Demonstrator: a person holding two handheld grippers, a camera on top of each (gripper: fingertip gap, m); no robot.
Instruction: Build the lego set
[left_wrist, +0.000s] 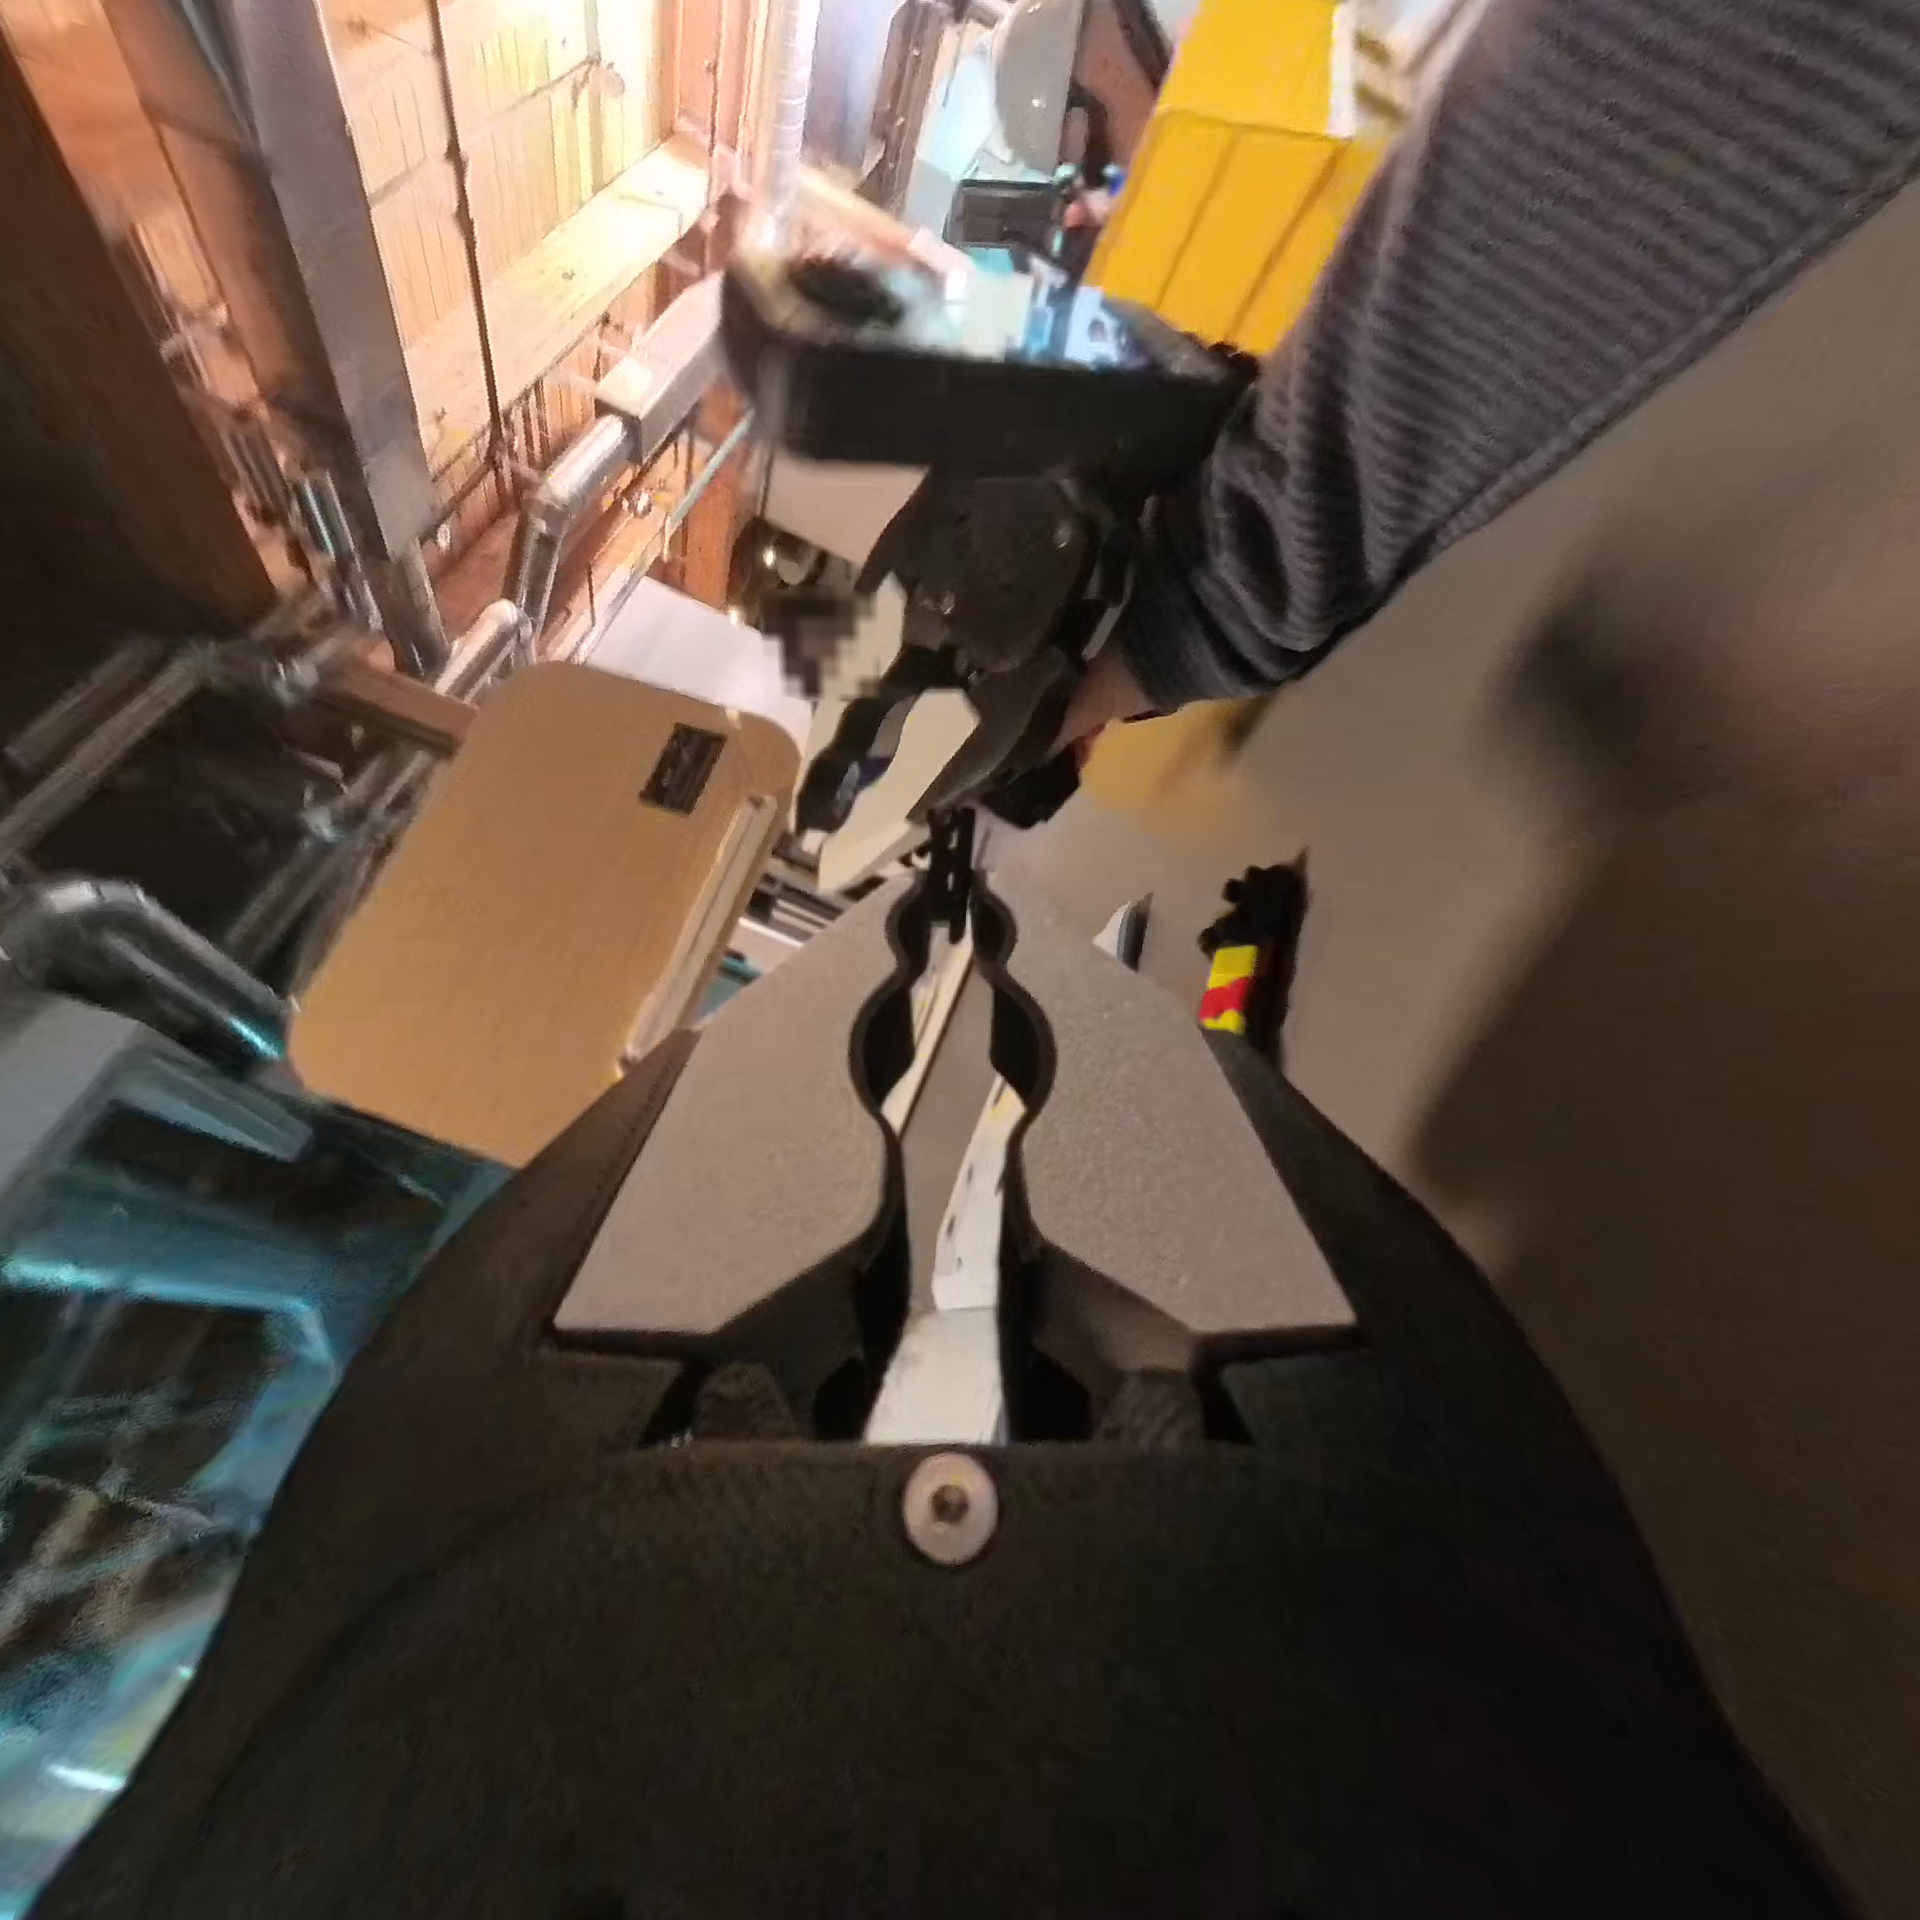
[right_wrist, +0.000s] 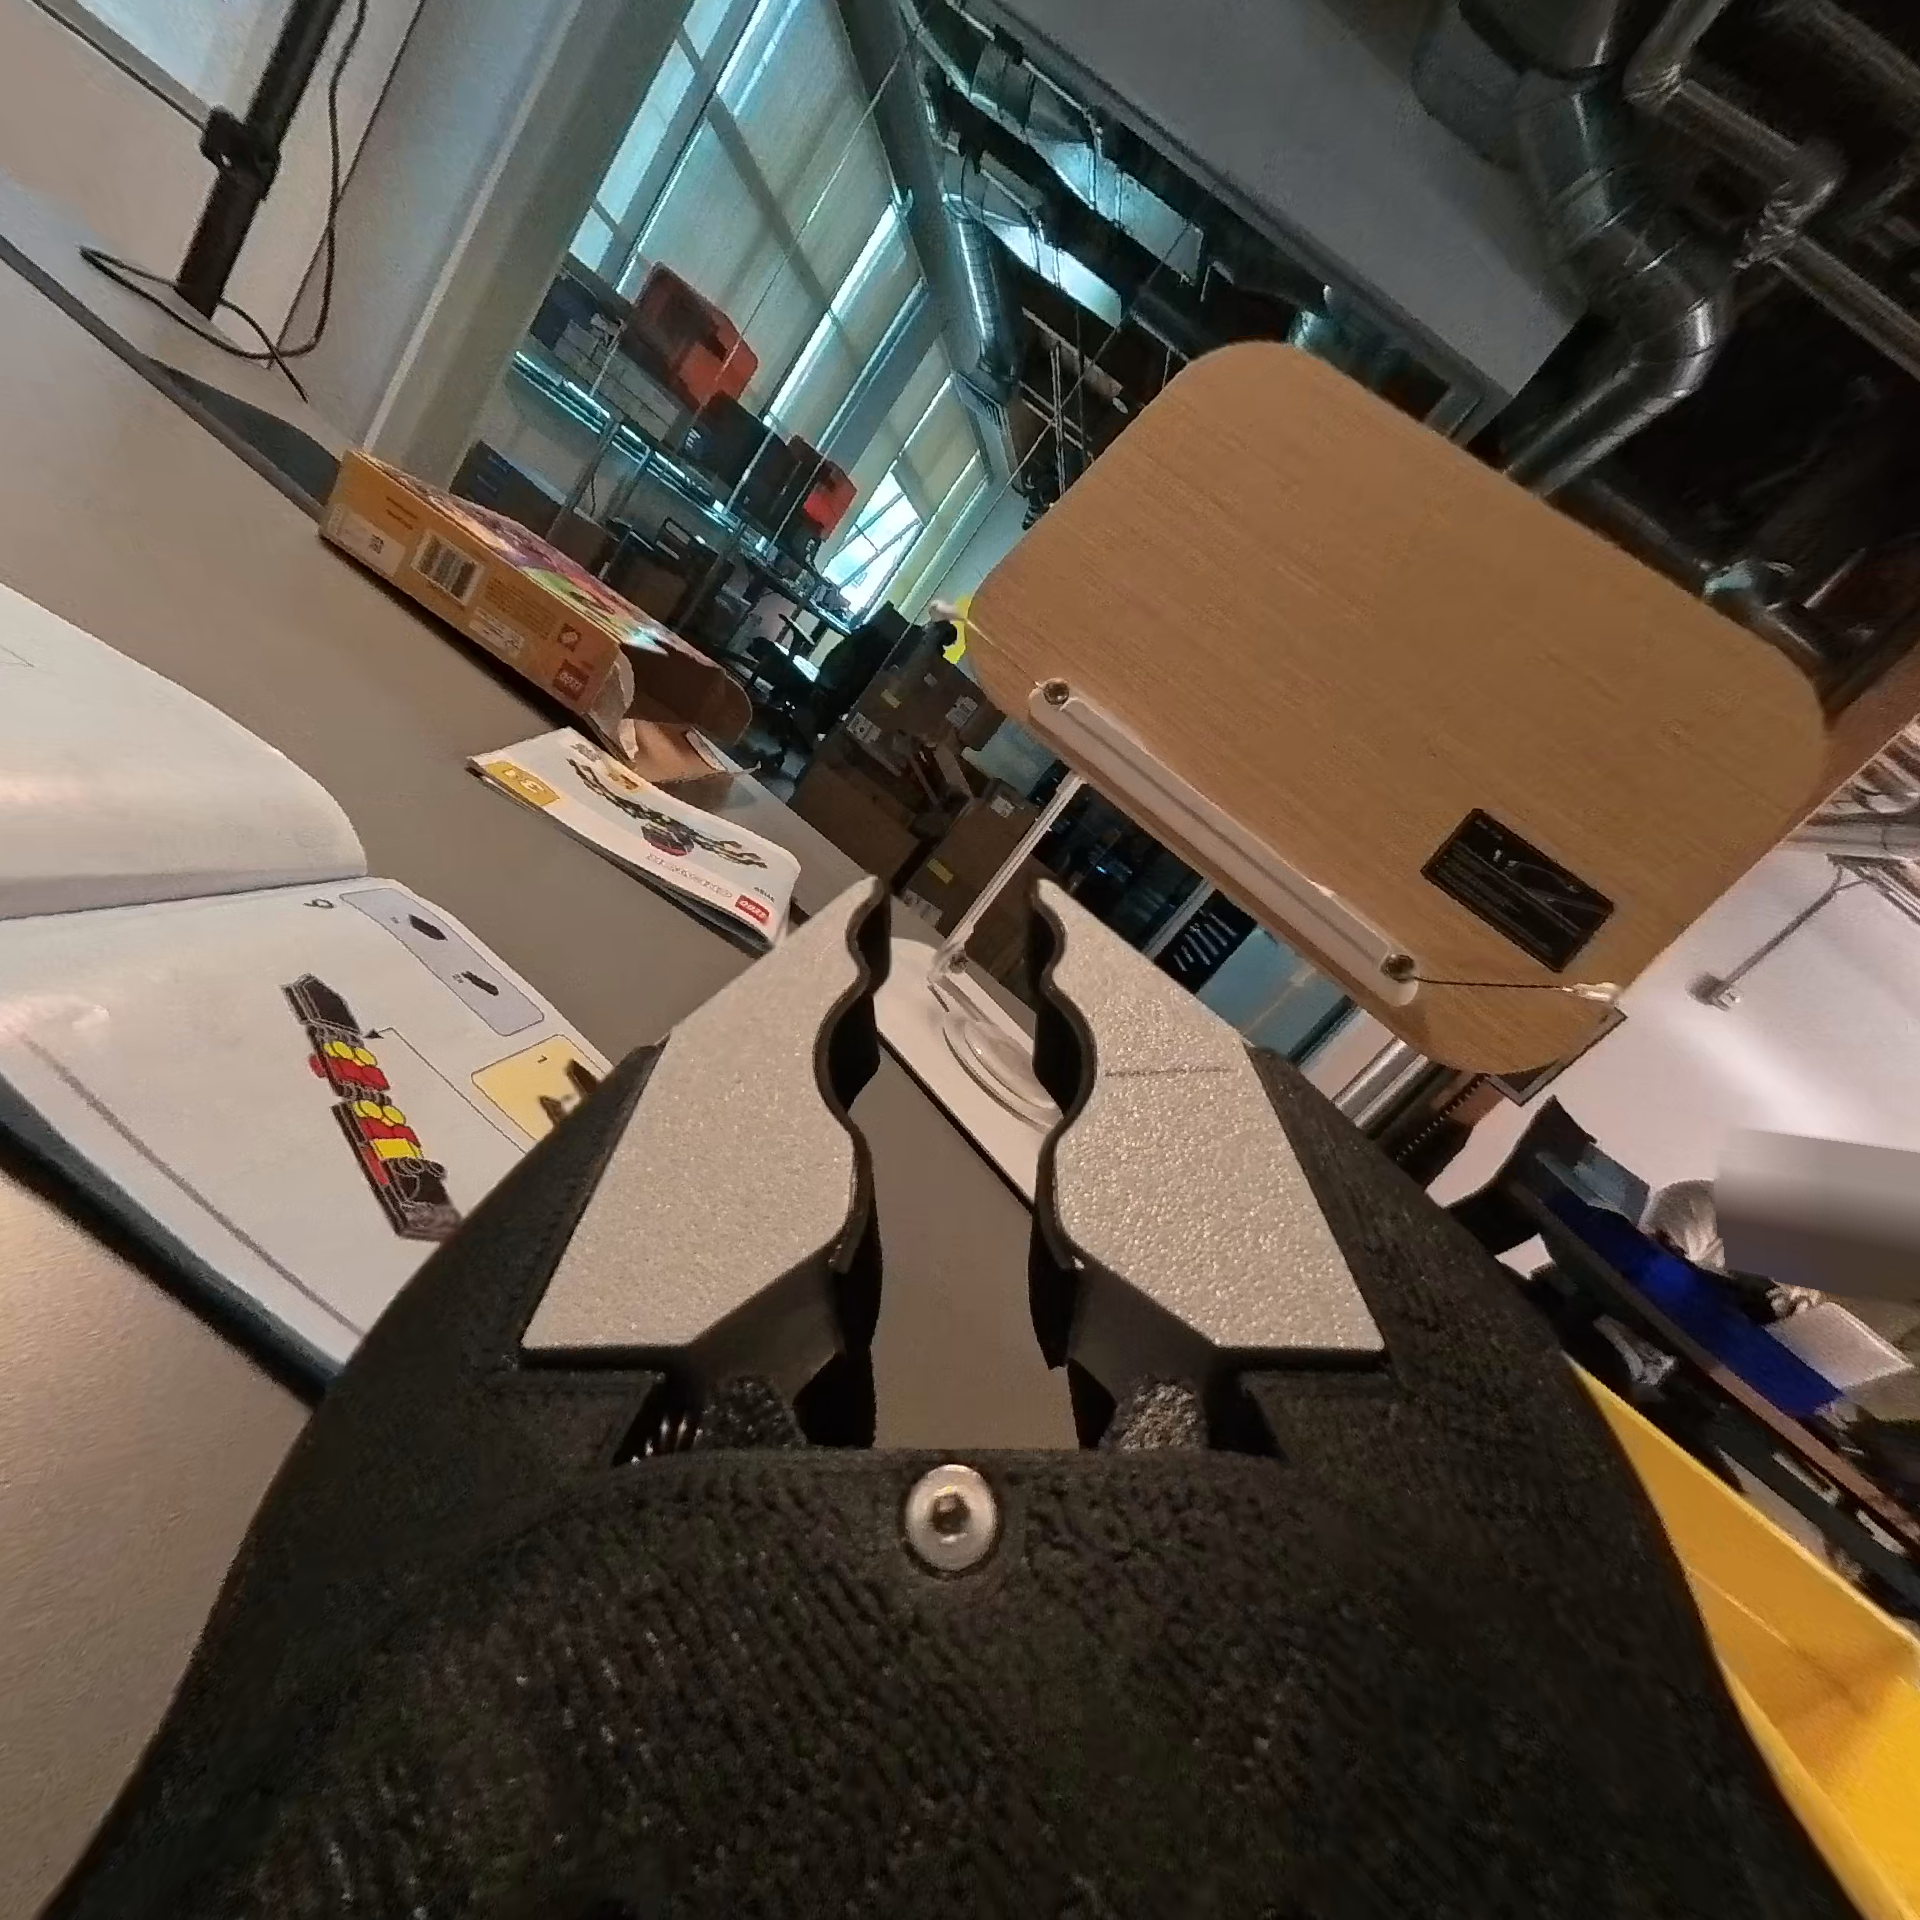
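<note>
In the left wrist view my left gripper is shut on a small black lego piece that sticks out past its tips. My right gripper, held by a hand in a dark ribbed sleeve, hangs open just beyond that piece. A small black, yellow and red lego build sits on the grey table to the right of my left fingertips. In the right wrist view my right gripper is open with nothing between its fingers. An open instruction booklet lies to its left.
A wooden board on a clear stand rises ahead; it also shows in the left wrist view. A second booklet and the opened lego box lie farther back. A yellow container is at the lower right. A monitor stand is far left. Spacing between my two grippers at the tips: around 15 centimeters.
</note>
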